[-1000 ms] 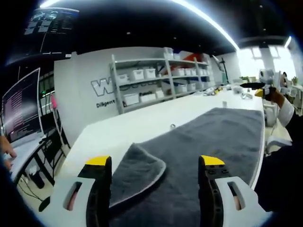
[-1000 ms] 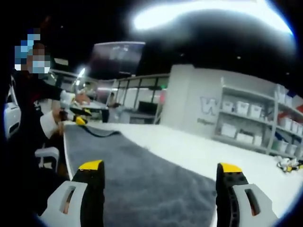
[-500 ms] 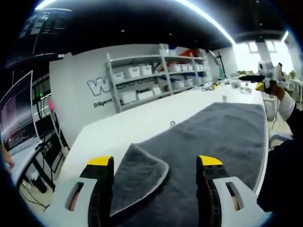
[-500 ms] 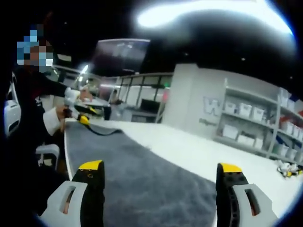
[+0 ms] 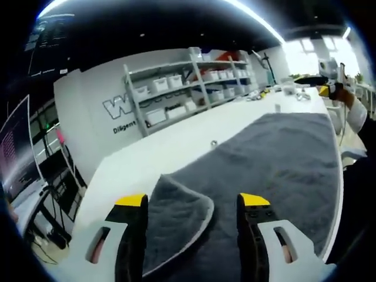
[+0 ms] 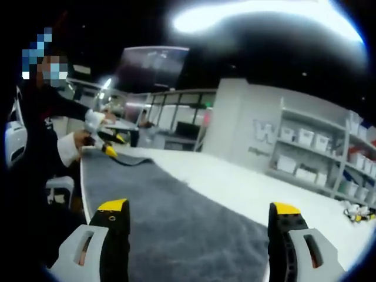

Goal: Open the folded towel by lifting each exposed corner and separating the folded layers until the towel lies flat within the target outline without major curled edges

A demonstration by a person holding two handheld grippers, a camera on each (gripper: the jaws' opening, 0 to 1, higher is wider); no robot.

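White shelving with storage bins is lining the back wall in the upper middle of the left gripper view, and a long white table is running beneath it. Spreading across most of that table is the grey towel, mostly opened out, though one corner flap is lying folded over onto the cloth at lower centre. The left gripper is hovering with its jaws spread wide on either side of that flap, probably lining up to pinch and peel it back; nothing is between the jaws yet.

From the right gripper view, the towel is stretching from the lower middle toward the left. The right gripper is holding its jaws wide apart above the cloth, gripping nothing, likely waiting at the opposite end. At left centre, the person's hand is working the other gripper at the far corner.

Any target outline is impossible to make out. Towel edges nearest each camera are cut off at the bottom of both views.
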